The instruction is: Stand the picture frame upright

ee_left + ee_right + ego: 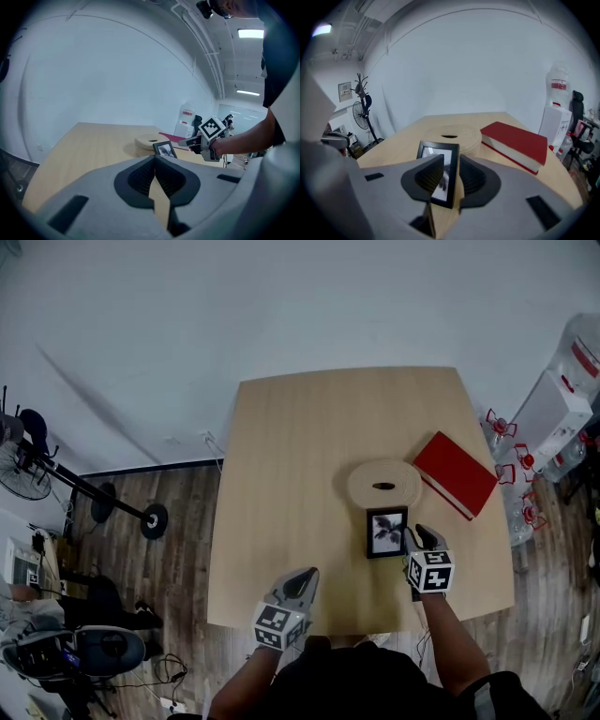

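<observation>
Picture frame [386, 532] looks upright
Light, stiff, fragile glass; grab the side edge. Right gripper [424, 535] spread around it, left gripper [302, 577] pressed together.

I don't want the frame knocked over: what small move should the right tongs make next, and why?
Probably draw the right tongs straight back: the picture frame looks propped upright, and the tongs stand open around its edge, not pressing.

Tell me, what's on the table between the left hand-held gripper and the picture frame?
Nothing. Only bare tabletop lies between the left hand-held gripper and the picture frame, as the head view shows.
</observation>
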Demonstrator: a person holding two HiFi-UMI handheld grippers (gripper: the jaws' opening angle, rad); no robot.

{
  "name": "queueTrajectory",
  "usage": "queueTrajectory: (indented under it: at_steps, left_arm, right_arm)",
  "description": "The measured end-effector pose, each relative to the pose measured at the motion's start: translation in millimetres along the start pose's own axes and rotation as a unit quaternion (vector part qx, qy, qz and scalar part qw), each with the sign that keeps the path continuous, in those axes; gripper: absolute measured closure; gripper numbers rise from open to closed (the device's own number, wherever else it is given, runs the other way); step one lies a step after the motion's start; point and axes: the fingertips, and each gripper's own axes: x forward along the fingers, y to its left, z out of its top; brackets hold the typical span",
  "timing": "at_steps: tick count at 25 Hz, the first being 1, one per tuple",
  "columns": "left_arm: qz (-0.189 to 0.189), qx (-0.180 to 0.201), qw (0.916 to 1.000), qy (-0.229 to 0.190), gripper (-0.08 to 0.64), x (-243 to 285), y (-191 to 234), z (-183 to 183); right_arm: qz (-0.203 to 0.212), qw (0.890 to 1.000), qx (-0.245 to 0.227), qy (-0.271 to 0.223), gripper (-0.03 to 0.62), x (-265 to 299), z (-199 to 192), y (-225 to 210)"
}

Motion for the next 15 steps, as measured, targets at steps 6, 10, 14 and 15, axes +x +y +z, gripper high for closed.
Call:
queueTrajectory:
  at_steps: [6, 10, 14, 15]
  left_arm:
    - [-0.022, 0.016, 0.9993, -0.025, 0.565, 10.9, -8.1, 17.3]
    - [-0.042, 0.022, 0.9982, -0.037, 0.565, 23.4, -20.6, 30.1]
    - [-0.059, 0.039, 0.996, -0.054, 0.565, 31.4, -32.6, 47.1]
    - [-0.063, 0.043, 0.9954, -0.058, 0.565, 32.7, -35.3, 51.7]
  right_arm:
    - [-0.002, 0.998, -0.01, -0.062, 0.56, -47.2, 41.7, 16.0]
    - [0.002, 0.996, -0.017, -0.086, 0.581, -76.6, 55.8, 28.1]
    - [0.005, 0.991, -0.05, -0.126, 0.583, -107.9, 72.0, 42.1]
    - [0.003, 0.99, -0.06, -0.131, 0.583, -114.4, 73.9, 44.1]
